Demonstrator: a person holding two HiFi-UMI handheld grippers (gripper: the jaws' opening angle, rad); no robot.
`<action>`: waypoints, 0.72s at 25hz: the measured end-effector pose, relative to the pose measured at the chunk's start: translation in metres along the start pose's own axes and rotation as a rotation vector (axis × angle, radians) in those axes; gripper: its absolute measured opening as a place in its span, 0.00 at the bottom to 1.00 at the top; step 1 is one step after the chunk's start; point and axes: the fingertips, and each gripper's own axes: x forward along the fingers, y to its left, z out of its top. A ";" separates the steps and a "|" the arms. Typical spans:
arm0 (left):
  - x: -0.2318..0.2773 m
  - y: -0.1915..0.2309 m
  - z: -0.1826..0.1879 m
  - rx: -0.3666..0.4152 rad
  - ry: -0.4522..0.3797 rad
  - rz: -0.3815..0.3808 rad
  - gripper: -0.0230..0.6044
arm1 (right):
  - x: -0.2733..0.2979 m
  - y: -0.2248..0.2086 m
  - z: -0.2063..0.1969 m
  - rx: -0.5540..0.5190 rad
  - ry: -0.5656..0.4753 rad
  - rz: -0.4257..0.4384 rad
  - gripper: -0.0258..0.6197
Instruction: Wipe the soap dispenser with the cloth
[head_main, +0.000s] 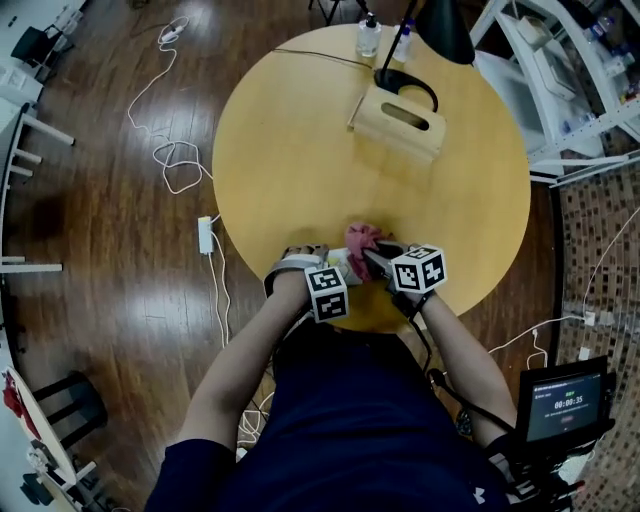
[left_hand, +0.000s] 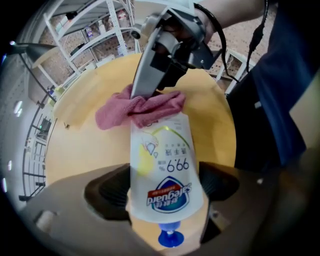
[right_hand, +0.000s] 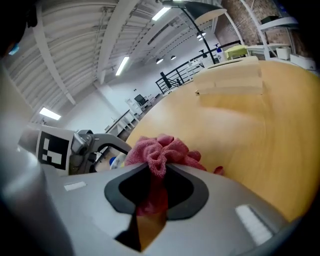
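- Head view count: two grippers, one soap dispenser (head_main: 341, 263), one pink cloth (head_main: 362, 238), one round table (head_main: 290, 170), one wooden box (head_main: 397, 120), one black lamp (head_main: 440, 30), two small bottles (head_main: 368, 36).
- Left gripper (left_hand: 165, 187) is clamped on the dispenser body, with the blue pump end nearest the camera.
- Right gripper (right_hand: 152, 187) pinches the cloth between its jaws.
- Cloth touches the dispenser's far end, at 12 o'clock in the left gripper view.
- Dispenser is at the table's 6 o'clock edge; box, lamp and bottles are around 12–1 o'clock.

Navy short-sleeved shirt (head_main: 350, 430); grey left claw (left_hand: 165, 187) and right claw (right_hand: 154, 176), black-and-white marker cubes (head_main: 327, 292), black cable (head_main: 432, 362) by the right forearm.
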 end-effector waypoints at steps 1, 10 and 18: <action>0.002 0.001 0.001 0.000 0.002 0.000 0.71 | -0.003 0.000 -0.007 0.005 0.006 -0.002 0.17; 0.015 0.014 -0.012 -0.010 0.028 0.018 0.72 | -0.006 0.011 -0.050 -0.072 0.090 0.001 0.17; 0.011 0.011 -0.004 -0.054 0.016 0.034 0.73 | -0.008 0.002 0.003 -0.190 0.055 -0.211 0.18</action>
